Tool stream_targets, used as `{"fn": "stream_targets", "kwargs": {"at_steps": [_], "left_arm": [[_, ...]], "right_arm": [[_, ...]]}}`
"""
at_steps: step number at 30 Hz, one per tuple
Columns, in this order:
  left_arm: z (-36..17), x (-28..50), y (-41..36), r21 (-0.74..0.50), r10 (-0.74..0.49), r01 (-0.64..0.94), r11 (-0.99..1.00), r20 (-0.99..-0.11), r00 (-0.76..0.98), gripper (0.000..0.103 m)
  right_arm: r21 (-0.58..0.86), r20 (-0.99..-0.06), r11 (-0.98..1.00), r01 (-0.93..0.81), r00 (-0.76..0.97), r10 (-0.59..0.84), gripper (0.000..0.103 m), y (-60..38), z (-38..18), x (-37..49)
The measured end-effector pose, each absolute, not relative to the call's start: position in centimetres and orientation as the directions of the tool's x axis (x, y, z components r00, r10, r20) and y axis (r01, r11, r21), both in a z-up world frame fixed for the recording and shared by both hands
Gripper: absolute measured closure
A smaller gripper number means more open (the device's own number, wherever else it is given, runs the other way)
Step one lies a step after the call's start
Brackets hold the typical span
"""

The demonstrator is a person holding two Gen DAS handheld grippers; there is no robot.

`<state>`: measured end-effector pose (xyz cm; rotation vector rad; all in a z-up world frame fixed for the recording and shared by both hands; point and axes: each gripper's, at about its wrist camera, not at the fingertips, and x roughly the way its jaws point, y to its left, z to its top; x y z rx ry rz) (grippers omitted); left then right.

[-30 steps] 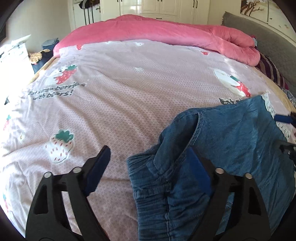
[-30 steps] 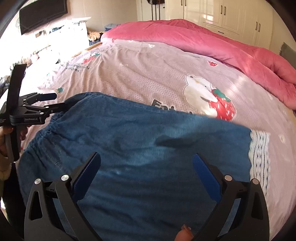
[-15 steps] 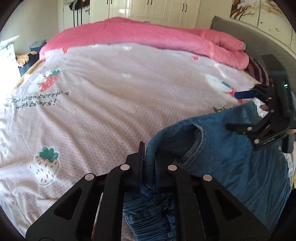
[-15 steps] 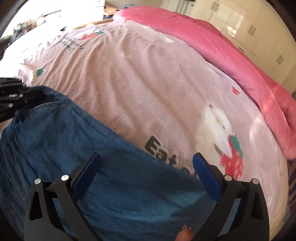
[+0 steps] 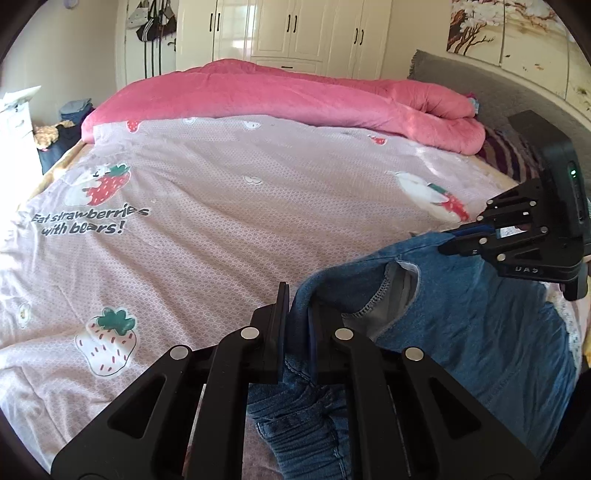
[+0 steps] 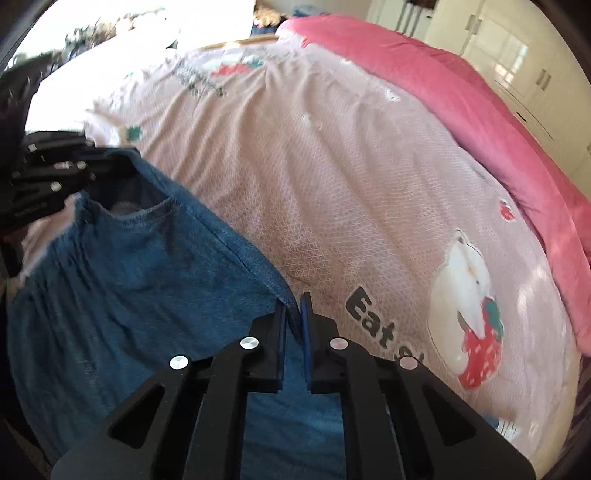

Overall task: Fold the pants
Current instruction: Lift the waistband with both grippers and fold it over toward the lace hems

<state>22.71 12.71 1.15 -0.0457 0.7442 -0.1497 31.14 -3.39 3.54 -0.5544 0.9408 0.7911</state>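
Note:
Blue denim pants (image 5: 480,332) lie at the near edge of a bed, waistband bunched and a pocket lining showing. My left gripper (image 5: 298,314) is shut on the waistband corner, the denim pinched between its pads and lifted a little. My right gripper (image 6: 293,317) is shut on the far side edge of the pants (image 6: 129,277). In the left wrist view the right gripper (image 5: 458,236) shows at the right, clamped on the denim edge. The left gripper (image 6: 96,166) shows blurred at the far left of the right wrist view, on the waistband.
A pink-lilac bedspread (image 5: 221,221) printed with strawberries and bears covers the bed. A rolled pink blanket (image 5: 295,96) lies along the far side. A grey headboard (image 5: 480,85) and striped pillow (image 5: 509,155) are at the right. White wardrobes (image 5: 303,33) stand behind.
Both grippers went from open to shut on the pants, the left first on the waistband, then the right on the side edge. The right gripper slid toward the far edge; the denim rose slightly.

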Motion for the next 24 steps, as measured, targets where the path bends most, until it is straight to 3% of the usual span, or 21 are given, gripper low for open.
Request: {"fn": "stream_targets", "kwargs": {"at_steps": [6,13,24], "left_arm": [[3.2,19.3,11.5,-0.038,-0.18,0.202,0.979,-0.633,0.753,0.098],[5.0,14.0,9.4,0.04,-0.197,0.269,0.962,-0.58,0.791,0.098],[4.1,5.0,9.7,0.037,-0.153,0.216,0.976,-0.595,0.789,0.097]], "right_arm": [[-0.086,-0.813,0.635,-0.768,0.423,0.401,0.097,-6.1,7.4,25.5],[-0.025,-0.783,0.634,-0.773,0.41,0.468,0.097,-8.8,7.7,16.4],[0.062,-0.75,0.595,-0.801,0.356,0.557,0.097,-8.6,6.4,7.0]]}}
